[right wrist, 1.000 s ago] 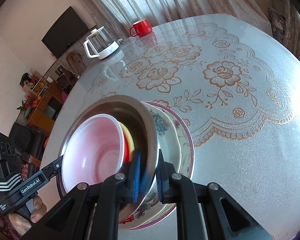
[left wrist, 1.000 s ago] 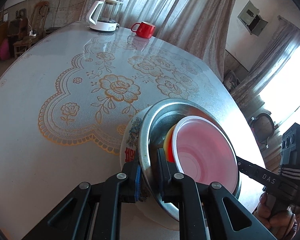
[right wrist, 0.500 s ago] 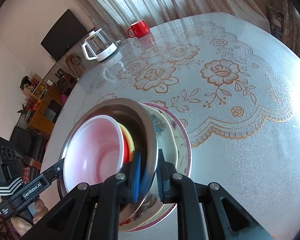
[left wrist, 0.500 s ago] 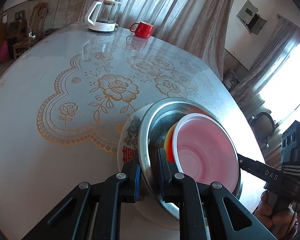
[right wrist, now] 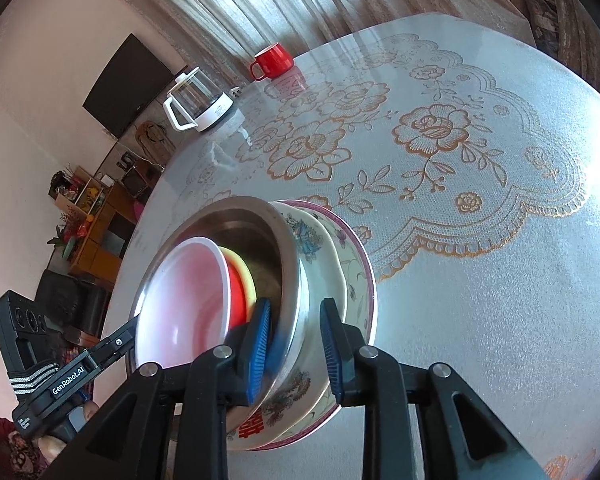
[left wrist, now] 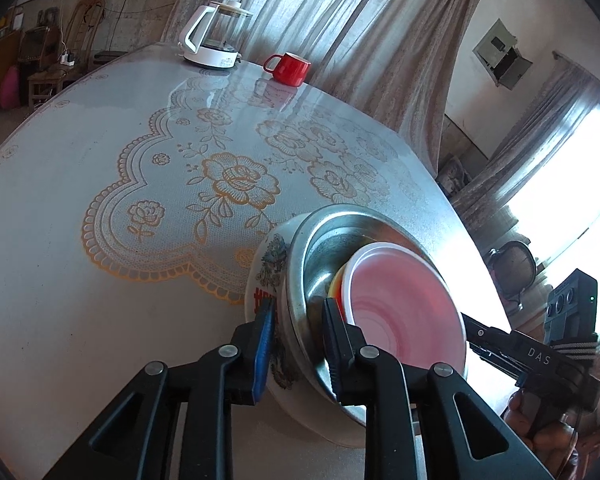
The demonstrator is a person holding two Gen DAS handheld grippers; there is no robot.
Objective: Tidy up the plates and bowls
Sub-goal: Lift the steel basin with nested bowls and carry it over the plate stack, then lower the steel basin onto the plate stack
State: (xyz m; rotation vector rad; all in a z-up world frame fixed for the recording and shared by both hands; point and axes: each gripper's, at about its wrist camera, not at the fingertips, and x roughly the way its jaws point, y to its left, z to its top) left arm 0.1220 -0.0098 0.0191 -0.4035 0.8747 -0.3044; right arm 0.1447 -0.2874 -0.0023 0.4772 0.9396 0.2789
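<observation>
A steel bowl (left wrist: 320,240) holds nested yellow, red and pink bowls (left wrist: 400,300). It sits in a floral white bowl (left wrist: 268,264) on a pink-rimmed plate (right wrist: 356,256), all stacked on the table. My left gripper (left wrist: 298,316) straddles the steel rim on the near side. Its jaws are opening and the pads stand off the metal. My right gripper (right wrist: 296,316) straddles the opposite side of the steel bowl (right wrist: 236,224), jaws also opening, with the rim loose between them. Each gripper shows in the other's view, held by a hand.
The round table (left wrist: 80,120) has a lace-patterned cover under glass. A glass kettle (left wrist: 214,40) and a red mug (left wrist: 288,68) stand at its far edge by the curtain. The stack sits near the table's rim.
Both grippers were clamped on the steel bowl's rim. Now both pairs of jaws have parted, with gaps beside the rim. The stack has stayed where it was.
</observation>
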